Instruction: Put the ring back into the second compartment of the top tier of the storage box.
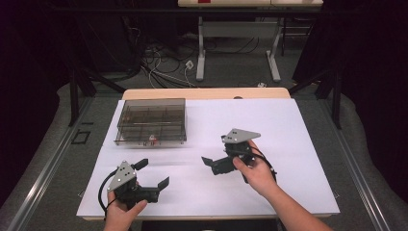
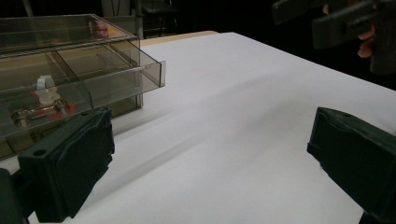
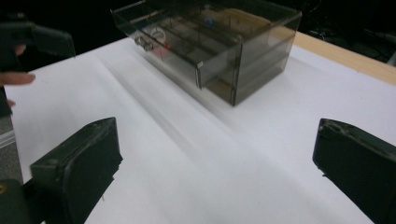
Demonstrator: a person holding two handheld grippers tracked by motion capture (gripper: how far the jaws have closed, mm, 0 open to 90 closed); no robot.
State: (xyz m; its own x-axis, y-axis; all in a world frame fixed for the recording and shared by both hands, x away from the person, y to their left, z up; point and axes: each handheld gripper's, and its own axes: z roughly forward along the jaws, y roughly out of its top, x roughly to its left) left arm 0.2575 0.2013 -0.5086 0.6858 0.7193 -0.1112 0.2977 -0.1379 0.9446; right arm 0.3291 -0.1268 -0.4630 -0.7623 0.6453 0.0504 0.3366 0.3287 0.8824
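1. The left hand (image 1: 122, 209) comes in at the bottom left of the high view, wrapped round the back of the left gripper (image 1: 155, 174), which sits low over the white sheet (image 1: 288, 144) near its front edge and points to the right and a little away from the person.
2. The right hand (image 1: 257, 171) reaches in from the bottom right and holds the right gripper (image 1: 215, 155) near the middle of the sheet, aimed left toward the plastic drawer box (image 1: 151, 121).
3. The left gripper's jaws stand wide apart, with bare sheet between them; they hold and touch nothing.
4. The right gripper's jaws are also spread wide and grip nothing; in the right gripper view white sheet lies between them.
5. The smoky clear drawer box stands at the far left of the sheet, well apart from both grippers. One drawer juts out slightly, and small red and metal parts (image 2: 39, 105) lie inside.
6. No writing or label can be read anywhere.
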